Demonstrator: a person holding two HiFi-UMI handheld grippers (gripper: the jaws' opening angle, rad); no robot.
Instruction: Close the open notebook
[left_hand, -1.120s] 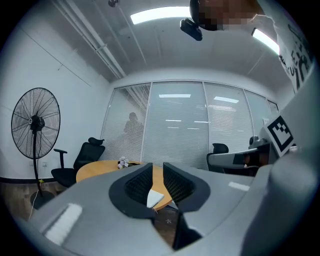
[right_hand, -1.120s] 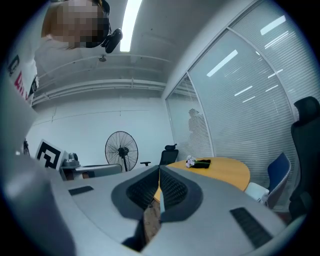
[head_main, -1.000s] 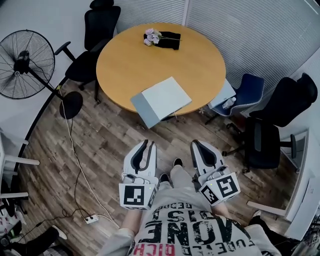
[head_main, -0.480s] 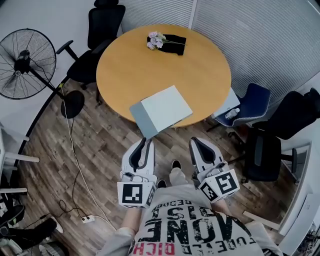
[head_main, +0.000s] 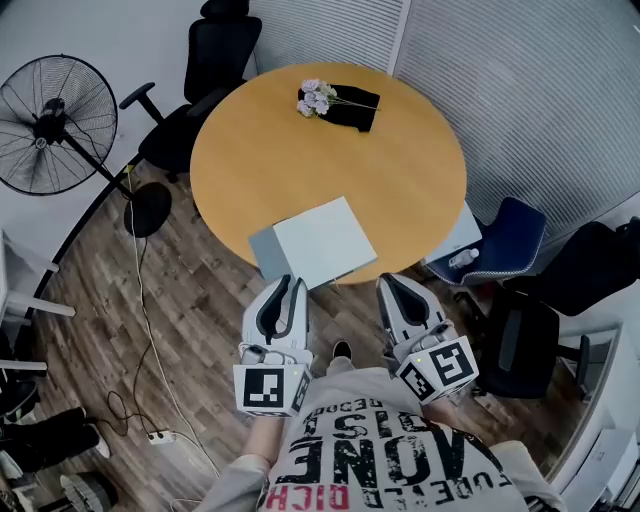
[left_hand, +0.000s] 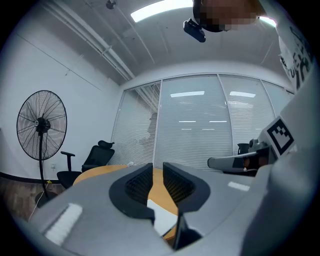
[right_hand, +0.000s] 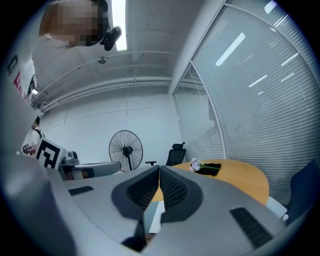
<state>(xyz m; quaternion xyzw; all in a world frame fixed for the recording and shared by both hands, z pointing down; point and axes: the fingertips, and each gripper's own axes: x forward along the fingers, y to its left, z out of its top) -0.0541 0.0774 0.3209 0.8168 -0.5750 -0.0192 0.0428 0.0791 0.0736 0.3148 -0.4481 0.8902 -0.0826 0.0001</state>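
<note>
The open notebook (head_main: 313, 243) lies at the near edge of the round wooden table (head_main: 400, 170), a white page up and a grey-blue cover showing at its left. Both grippers are held level just short of that edge. My left gripper (head_main: 289, 285) points at the notebook's near left corner, its jaws a little apart and empty. My right gripper (head_main: 391, 285) is just right of the notebook, its pads together with nothing in them. In the left gripper view the notebook (left_hand: 163, 218) shows white below the left gripper (left_hand: 157, 168). In the right gripper view the notebook (right_hand: 153, 218) shows under the right gripper (right_hand: 159, 170).
A small bunch of flowers on a black cloth (head_main: 340, 103) lies at the table's far side. A standing fan (head_main: 55, 110) and a black office chair (head_main: 205, 60) are at the left. A blue chair (head_main: 500, 245) and black chairs stand at the right. A cable and power strip (head_main: 160, 437) lie on the floor.
The person has stepped toward the table. Both grippers have moved forward together, from well short of the notebook to just at the table's near edge. Their jaws look unchanged.
</note>
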